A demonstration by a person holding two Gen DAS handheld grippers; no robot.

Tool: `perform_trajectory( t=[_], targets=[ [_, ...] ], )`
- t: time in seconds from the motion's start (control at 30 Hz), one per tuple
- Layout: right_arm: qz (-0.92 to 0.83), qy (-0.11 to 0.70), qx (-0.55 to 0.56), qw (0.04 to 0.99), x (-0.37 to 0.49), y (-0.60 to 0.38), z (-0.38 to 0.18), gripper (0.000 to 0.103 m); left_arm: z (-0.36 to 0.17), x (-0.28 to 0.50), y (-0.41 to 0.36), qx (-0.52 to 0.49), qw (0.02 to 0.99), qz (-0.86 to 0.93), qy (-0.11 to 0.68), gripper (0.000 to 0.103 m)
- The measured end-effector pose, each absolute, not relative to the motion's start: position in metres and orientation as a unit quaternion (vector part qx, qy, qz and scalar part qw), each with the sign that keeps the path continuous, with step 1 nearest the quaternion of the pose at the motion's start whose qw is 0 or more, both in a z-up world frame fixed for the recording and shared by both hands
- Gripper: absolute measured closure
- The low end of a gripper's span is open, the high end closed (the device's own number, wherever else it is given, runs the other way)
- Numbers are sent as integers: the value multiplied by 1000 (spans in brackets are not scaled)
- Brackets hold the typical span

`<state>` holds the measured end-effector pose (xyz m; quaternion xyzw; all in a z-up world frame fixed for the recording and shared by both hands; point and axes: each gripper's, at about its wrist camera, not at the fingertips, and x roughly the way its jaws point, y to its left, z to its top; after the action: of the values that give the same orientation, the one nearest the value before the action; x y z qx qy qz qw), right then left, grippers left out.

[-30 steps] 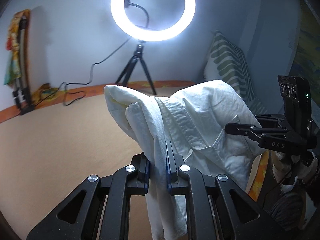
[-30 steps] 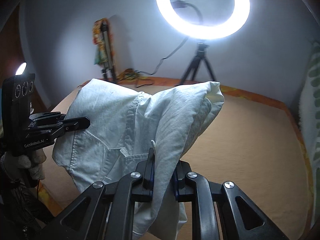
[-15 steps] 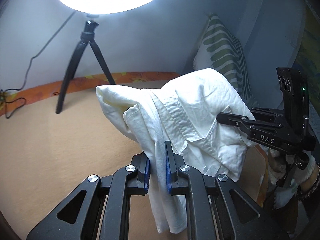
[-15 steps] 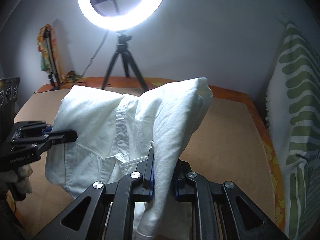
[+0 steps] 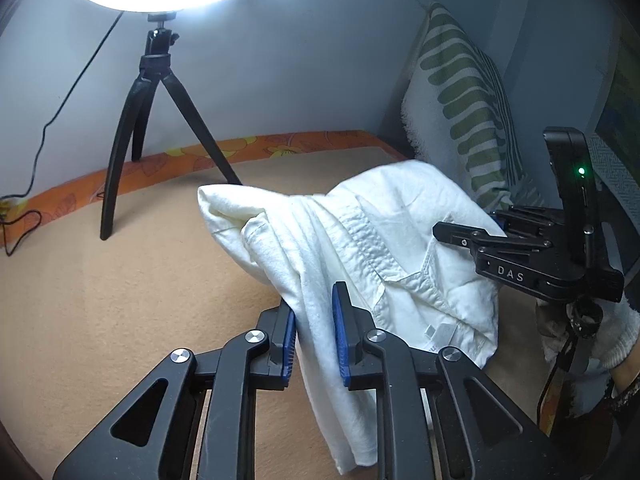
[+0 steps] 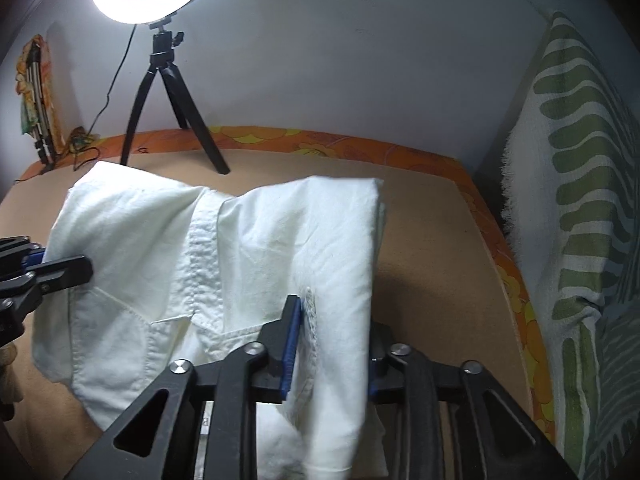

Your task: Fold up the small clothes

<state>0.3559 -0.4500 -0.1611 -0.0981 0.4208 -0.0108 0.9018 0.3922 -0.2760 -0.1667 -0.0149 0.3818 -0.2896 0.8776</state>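
Observation:
A small white shirt [image 5: 360, 240] hangs bunched between my two grippers over the tan bed surface [image 5: 120, 300]. In the left wrist view my left gripper [image 5: 314, 320] has its jaws a little apart with a fold of the shirt still between them. My right gripper [image 5: 472, 236] shows at the right edge of that view, at the shirt's other side. In the right wrist view the shirt [image 6: 200, 260] drapes over my right gripper [image 6: 332, 332], whose jaws stand wide apart around the cloth. My left gripper [image 6: 60, 272] shows at the left edge there.
A ring light on a black tripod [image 6: 168, 92] stands at the back of the bed by the wall. A green-striped pillow [image 6: 580, 200] leans at the right. An orange floral sheet border [image 6: 320, 144] runs along the bed's edge. A cable [image 5: 48, 132] trails at the back left.
Both grippers have turned right and lowered the shirt toward the bed. The jaws of both have opened: slightly on the left, widely on the right.

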Motion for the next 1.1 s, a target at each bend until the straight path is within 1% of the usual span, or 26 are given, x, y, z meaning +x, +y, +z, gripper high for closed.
perform_trajectory(
  t=[0.03,0.07,0.1,0.13,0.17,0.23,0.3,0.33,0.4,0.57,0.63,0.73,0.87,0.9,1.1],
  targets=[
    [-17,416,-97,904,354,-450,-159,68,-166,392,-276,-10,878,-287,382,76],
    [-22,412,-94,906,353,-450,-156,59,-164,389,-274,-10,880,-284,381,69],
    [-25,405,-90,910,351,-450,-152,45,-163,390,-273,-11,881,-282,379,53],
    [-26,396,-85,914,347,-449,-147,39,-160,387,-270,-13,885,-278,373,44],
    [-27,389,-80,917,346,-449,-143,34,-156,383,-267,-13,889,-276,365,44],
    [-30,380,-74,921,340,-445,-135,31,-150,379,-263,-10,892,-276,357,44],
    [-34,369,-74,926,330,-436,-127,23,-142,371,-258,-8,895,-278,350,43],
    [-33,362,-72,929,323,-431,-122,23,-137,365,-255,-7,897,-279,344,38],
    [-30,352,-59,934,310,-423,-115,20,-127,354,-250,-2,902,-276,331,33],
    [-24,333,-20,942,265,-405,-103,17,-106,318,-229,-5,907,-277,318,30],
    [-23,328,-17,944,246,-396,-98,16,-100,302,-221,-6,909,-274,315,26],
    [-19,322,-15,947,216,-381,-90,12,-90,273,-207,-1,914,-272,302,25],
    [-9,316,3,949,182,-366,-87,5,-83,240,-193,2,916,-274,293,24],
    [-8,313,4,950,173,-362,-86,5,-82,232,-189,5,917,-273,291,21],
    [-10,303,-4,953,136,-346,-93,4,-84,192,-174,18,922,-260,285,21]
  ],
)
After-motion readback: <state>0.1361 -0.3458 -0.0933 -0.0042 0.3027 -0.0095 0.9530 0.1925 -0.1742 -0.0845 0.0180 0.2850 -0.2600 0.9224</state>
